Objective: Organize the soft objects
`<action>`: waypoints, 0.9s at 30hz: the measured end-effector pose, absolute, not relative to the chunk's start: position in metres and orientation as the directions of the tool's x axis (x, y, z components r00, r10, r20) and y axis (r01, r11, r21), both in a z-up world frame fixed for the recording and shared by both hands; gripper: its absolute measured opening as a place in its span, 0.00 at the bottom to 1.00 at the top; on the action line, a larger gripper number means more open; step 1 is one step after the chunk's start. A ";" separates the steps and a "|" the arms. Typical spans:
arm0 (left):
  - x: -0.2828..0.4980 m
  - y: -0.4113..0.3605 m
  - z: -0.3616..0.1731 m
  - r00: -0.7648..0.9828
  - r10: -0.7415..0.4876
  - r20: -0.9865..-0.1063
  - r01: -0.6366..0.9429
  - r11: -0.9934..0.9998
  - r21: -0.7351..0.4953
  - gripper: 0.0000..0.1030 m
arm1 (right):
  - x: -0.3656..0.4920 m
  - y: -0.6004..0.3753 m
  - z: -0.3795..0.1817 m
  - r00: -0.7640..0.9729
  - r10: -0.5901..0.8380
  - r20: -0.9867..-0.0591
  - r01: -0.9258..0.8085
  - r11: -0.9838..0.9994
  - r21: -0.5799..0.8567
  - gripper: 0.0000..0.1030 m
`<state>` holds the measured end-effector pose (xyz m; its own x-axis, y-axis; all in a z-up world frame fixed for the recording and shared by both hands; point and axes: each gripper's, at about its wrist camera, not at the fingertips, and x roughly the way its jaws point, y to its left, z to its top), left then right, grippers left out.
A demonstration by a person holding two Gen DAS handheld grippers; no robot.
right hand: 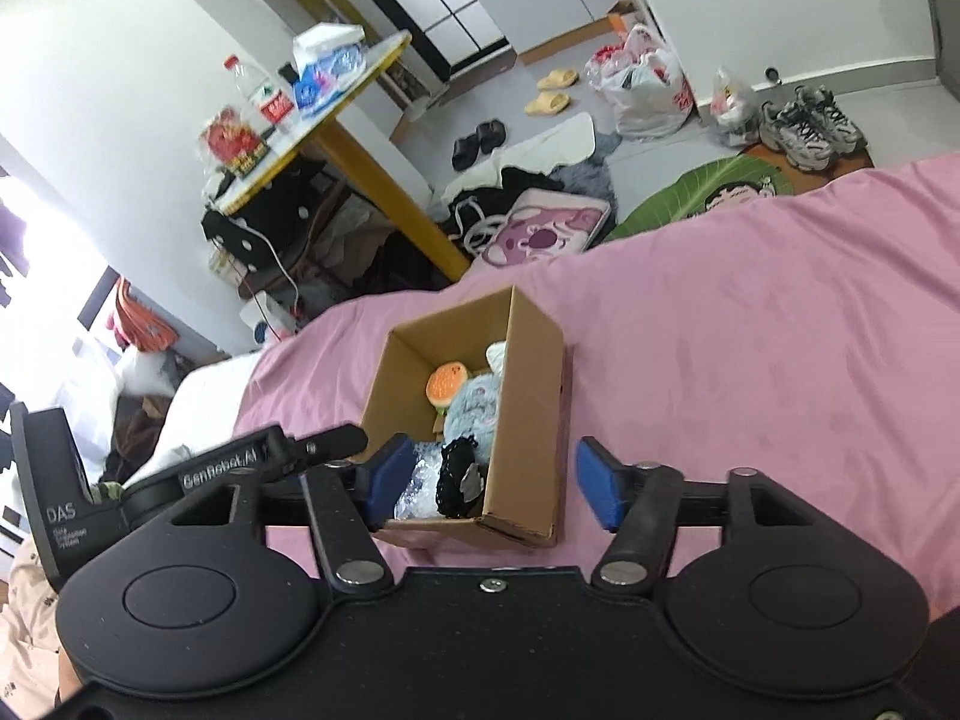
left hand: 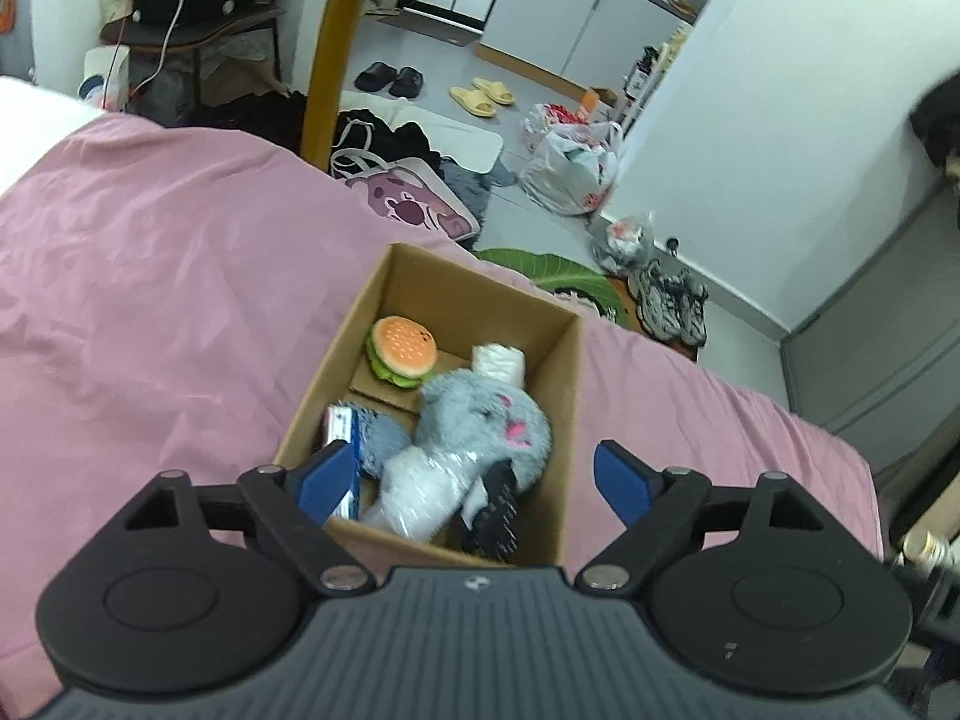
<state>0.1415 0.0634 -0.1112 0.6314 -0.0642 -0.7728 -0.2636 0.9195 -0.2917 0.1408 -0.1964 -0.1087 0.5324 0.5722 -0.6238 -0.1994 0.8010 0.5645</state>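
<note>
Both tools, left (left hand: 474, 483) and right (right hand: 489, 489), gape empty over a cardboard box (left hand: 567, 420) holding a fluffy grey plush (left hand: 480, 420) and burger toy (left hand: 401, 349).

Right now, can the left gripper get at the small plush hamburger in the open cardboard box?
Probably yes. The left gripper is open above the box, and the hamburger lies uncovered at the far end, beside the grey plush animal.

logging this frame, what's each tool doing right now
Left tool: open, holding nothing, above the brown cardboard box.
Right tool: open, holding nothing.
</note>
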 end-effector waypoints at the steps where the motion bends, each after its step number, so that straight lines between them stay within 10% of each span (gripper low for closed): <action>1: 0.140 0.059 -0.108 0.629 -0.064 -0.775 -0.256 0.924 -0.284 0.85 | 0.140 -0.199 -0.107 0.536 0.573 -0.620 -0.200 0.800 0.566 0.67; 14: 0.113 0.021 -0.071 0.615 -0.035 -0.788 -0.200 0.959 -0.200 0.95 | 0.115 -0.230 -0.079 0.606 0.550 -0.575 -0.233 0.814 0.532 1.00; 27: 0.081 -0.007 -0.037 0.640 -0.043 -0.767 -0.142 0.974 -0.174 0.97 | 0.089 -0.256 -0.052 0.656 0.481 -0.582 -0.222 0.860 0.460 1.00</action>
<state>0.0811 -0.0075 -0.0373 0.6399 -0.0435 -0.7672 -0.1422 0.9745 -0.1738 0.0893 -0.2561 -0.0521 0.6559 0.4810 -0.5817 -0.2219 0.8595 0.4605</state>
